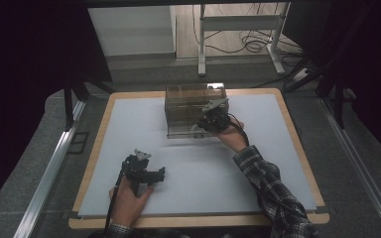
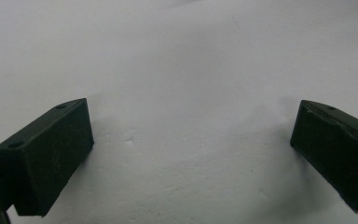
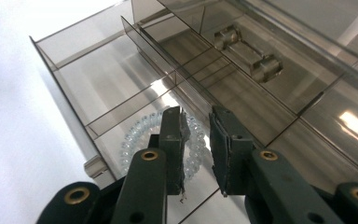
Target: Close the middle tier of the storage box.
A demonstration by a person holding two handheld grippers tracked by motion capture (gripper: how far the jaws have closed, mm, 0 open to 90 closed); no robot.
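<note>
A smoky clear drawer box [image 1: 188, 101] stands at the back middle of the white table [image 1: 258, 148]. Its lower drawer [image 3: 60, 88] is pulled out and split into compartments. In the near compartment lies a clear coiled ring [image 3: 137, 135], flat on the drawer floor. My right gripper [image 3: 196, 116] [image 1: 206, 125] points down into that compartment just above the ring, open, its jaws a narrow gap apart with nothing between the pads. My left gripper [image 2: 191, 154] [image 1: 159, 174] rests near the table's front, open wide over bare white surface.
A clear bar handle [image 3: 247, 51] shows on the drawer front above the open drawer. The table's wooden rim [image 1: 94, 158] runs round the white top. A white frame's legs [image 1: 202, 44] and cables [image 1: 253, 44] stand on the floor beyond the table.
</note>
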